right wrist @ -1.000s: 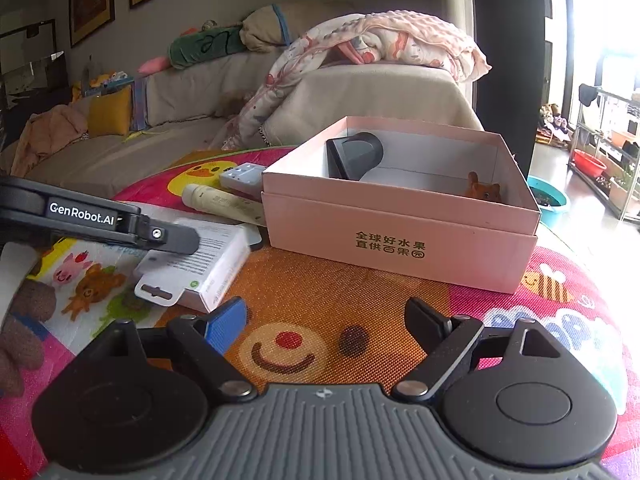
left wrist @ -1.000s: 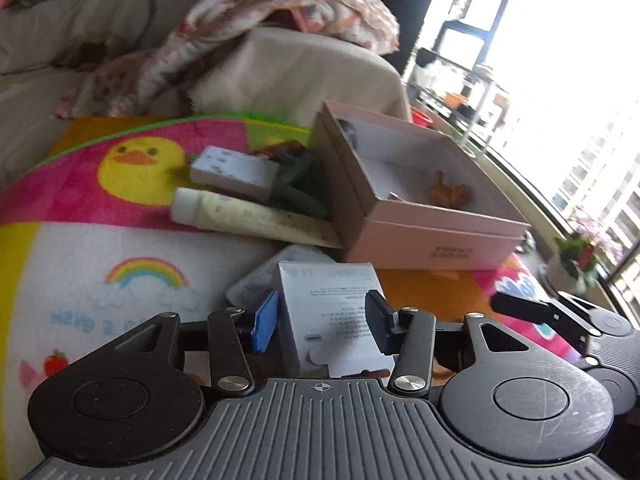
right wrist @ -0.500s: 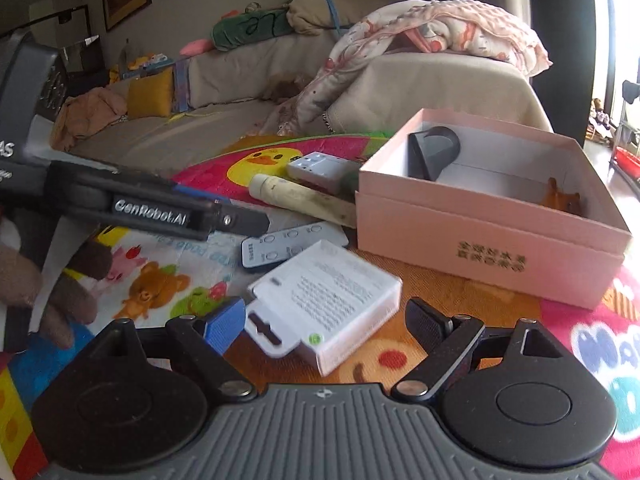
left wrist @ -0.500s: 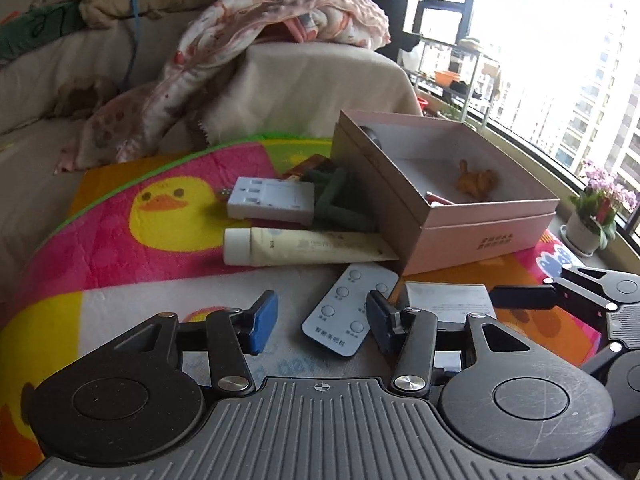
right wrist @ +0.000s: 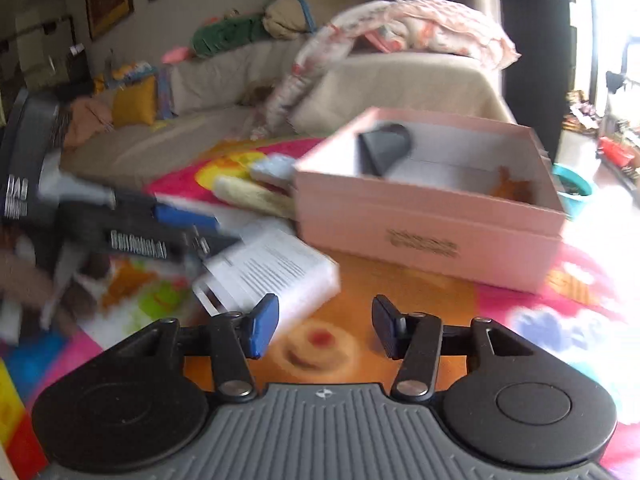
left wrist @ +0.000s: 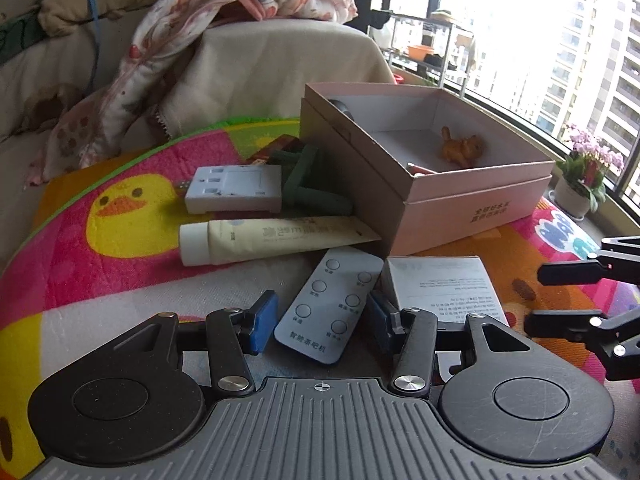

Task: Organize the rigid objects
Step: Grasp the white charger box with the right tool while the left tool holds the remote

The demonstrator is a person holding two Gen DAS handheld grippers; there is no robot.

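Observation:
A white remote (left wrist: 326, 306) lies on the mat between the blue pads of my left gripper (left wrist: 322, 320), which stands open around it with small gaps on both sides. Right of it lies a white printed box (left wrist: 440, 284). My right gripper (right wrist: 324, 326) hovers over the orange mat with its jaws closing and nothing between them; the white printed box (right wrist: 272, 272) sits just ahead of its left finger. The open pink box (left wrist: 460, 208) holds a brown toy (left wrist: 460, 148) and a dark grey object (right wrist: 384, 148). The right wrist view is blurred.
A cream tube (left wrist: 272, 236), a white charger (left wrist: 236, 188) and green pieces (left wrist: 312, 184) lie left of the pink box (right wrist: 420, 232). The sofa with a blanket (left wrist: 248, 8) is behind. My right gripper's fingers (left wrist: 568, 272) reach in at the right edge.
My left gripper has let go of the white printed box, swung left and come down around the remote. The right gripper's jaws have narrowed sharply, and it has drawn back a little.

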